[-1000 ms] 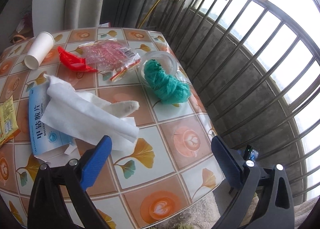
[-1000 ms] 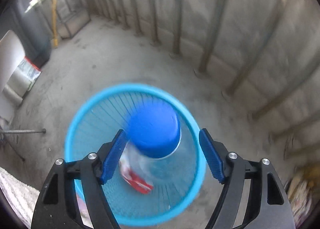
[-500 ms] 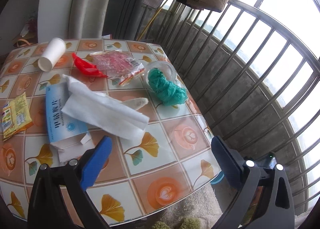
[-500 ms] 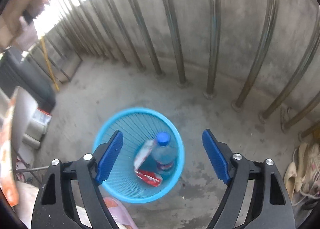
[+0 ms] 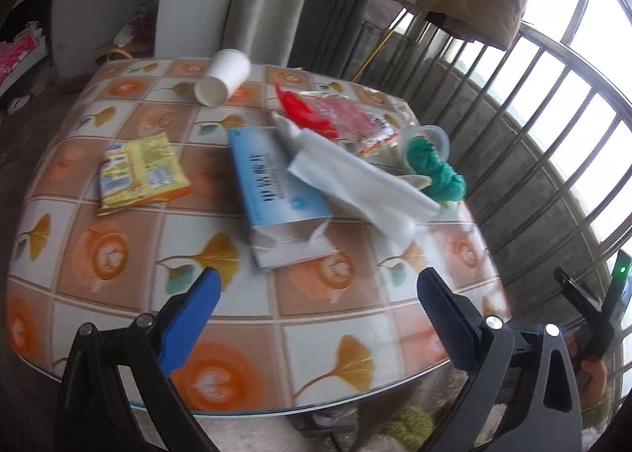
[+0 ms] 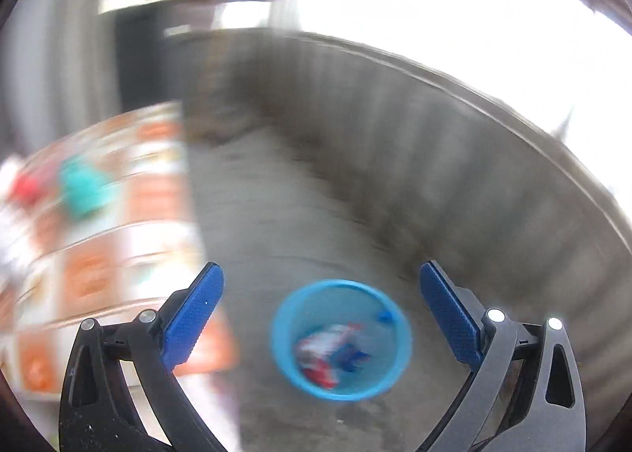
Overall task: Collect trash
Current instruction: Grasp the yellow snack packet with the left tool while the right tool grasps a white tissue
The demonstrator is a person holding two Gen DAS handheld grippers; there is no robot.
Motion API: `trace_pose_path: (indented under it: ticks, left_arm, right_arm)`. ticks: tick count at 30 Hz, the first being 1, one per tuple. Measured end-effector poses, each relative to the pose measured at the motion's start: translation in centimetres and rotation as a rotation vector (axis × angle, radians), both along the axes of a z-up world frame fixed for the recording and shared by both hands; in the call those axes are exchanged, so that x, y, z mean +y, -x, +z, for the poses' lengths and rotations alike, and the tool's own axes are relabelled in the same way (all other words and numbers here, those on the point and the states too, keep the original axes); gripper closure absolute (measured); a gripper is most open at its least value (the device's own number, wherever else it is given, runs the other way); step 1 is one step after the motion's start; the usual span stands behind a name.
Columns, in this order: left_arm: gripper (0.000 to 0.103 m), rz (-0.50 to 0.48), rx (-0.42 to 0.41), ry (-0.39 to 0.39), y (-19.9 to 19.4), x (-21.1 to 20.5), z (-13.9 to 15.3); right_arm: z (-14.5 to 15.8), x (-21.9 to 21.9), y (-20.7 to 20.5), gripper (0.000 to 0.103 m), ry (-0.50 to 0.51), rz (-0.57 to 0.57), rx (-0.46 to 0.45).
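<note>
The trash lies scattered on a tile-patterned table [image 5: 118, 254] with orange squares and ginkgo leaves, filling the middle of the left wrist view. At centre, a light blue cardboard medicine box [image 5: 276, 191] lies flat with its torn end toward the lower frame; a crumpled white paper towel [image 5: 355, 183] drapes across its upper right corner. To the left of the box, apart from it, sits a flat yellow snack packet [image 5: 142, 171]. Toward the upper centre, a white paper cup [image 5: 223, 77] lies on its side, mouth facing lower left. Right of the cup lie a red plastic scrap [image 5: 304, 112] and, touching it, a clear wrapper with red print [image 5: 347, 120]. At the table's right edge a clear plastic cup [image 5: 424, 140] lies tipped, with a bundle of teal yarn [image 5: 434, 167] spilling from it.

The left gripper [image 5: 316, 294] hovers over the near edge of the table, its blue-padded fingers spread wide with nothing between them.

In the right wrist view, heavily blurred, a round blue mesh wastebasket [image 6: 282, 353] stands on grey concrete floor in the lower centre, holding red, white and blue litter that cannot be made out clearly. The right gripper [image 6: 320, 302] hangs above it, jaws opening and empty. The table shows as a smear at the left of that frame
</note>
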State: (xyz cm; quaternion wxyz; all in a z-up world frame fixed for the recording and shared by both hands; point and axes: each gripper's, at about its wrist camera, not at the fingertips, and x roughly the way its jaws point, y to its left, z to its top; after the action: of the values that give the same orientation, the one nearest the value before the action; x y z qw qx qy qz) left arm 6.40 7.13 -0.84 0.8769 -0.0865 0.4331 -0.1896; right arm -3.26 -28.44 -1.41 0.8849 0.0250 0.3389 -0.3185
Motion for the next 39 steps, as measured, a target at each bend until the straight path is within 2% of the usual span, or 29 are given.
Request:
trace_pose_path:
  ticks: [4, 6, 8, 13, 17, 20, 22, 24, 26, 30, 32, 34, 35, 37, 39]
  left_arm:
    - [0.006, 0.066, -0.036, 0.055, -0.3, 2.7, 0.5]
    - [0.006, 0.090, -0.042, 0.119, -1.2, 4.5, 0.6]
    - [0.006, 0.133, -0.036, 0.144, -2.3, 5.8, 0.4]
    - [0.006, 0.259, 0.022, 0.057, -7.2, 9.2, -1.9]
    - [0.006, 0.305, 0.057, 0.052, -10.5, 11.2, -3.5]
    - [0.017, 0.337, 0.095, -0.006, -12.4, 11.7, -5.0]
    - [0.026, 0.353, 0.114, -0.070, -13.2, 11.6, -5.8]
    - [0.029, 0.347, 0.085, -0.147, -13.3, 10.9, -5.9]
    - [0.034, 0.334, 0.076, -0.187, -13.5, 10.7, -6.1]
    - [0.049, 0.319, 0.050, -0.277, -13.2, 9.8, -6.3]
    - [0.057, 0.315, 0.037, -0.303, -13.1, 9.7, -6.4]
    - [0.073, 0.326, 0.027, -0.320, -13.0, 9.8, -6.3]
    - [0.076, 0.326, 0.026, -0.320, -12.9, 9.9, -6.3]
    - [0.096, 0.325, 0.024, -0.315, -12.8, 10.2, -6.3]
    - [0.103, 0.314, 0.026, -0.310, -12.7, 10.5, -6.3]
  right_arm:
    - [1.2, 6.9, -4.8, 0.008, -0.102, 0.314, -0.008]
    - [1.3, 8.9, -6.4, 0.008, -0.147, 0.410, -0.029]
    - [0.9, 10.9, -8.2, 0.008, -0.177, 0.488, -0.024]
    - [0.5, 12.8, -10.5, 0.008, -0.202, 0.553, -0.013]
    - [0.0, 13.8, -12.7, 0.008, -0.250, 0.594, 0.037]
    - [-0.4, 14.6, -13.8, 0.014, -0.286, 0.653, 0.053]
    - [-0.7, 15.0, -14.7, 0.022, -0.330, 0.695, 0.070]
    - [-0.9, 15.4, -15.5, 0.029, -0.356, 0.716, 0.083]
    - [-0.8, 16.0, -16.0, 0.031, -0.369, 0.752, 0.079]
    - [-0.8, 16.5, -16.4, 0.035, -0.394, 0.776, 0.080]
    - [-1.2, 16.1, -16.5, 0.038, -0.439, 0.765, 0.088]
    - [-1.5, 15.5, -16.5, 0.040, -0.475, 0.748, 0.091]
    - [-1.5, 15.2, -16.4, 0.041, -0.487, 0.739, 0.090]
    - [-1.4, 14.6, -16.2, 0.041, -0.500, 0.724, 0.087]
    - [-1.4, 14.1, -15.9, 0.042, -0.511, 0.712, 0.084]
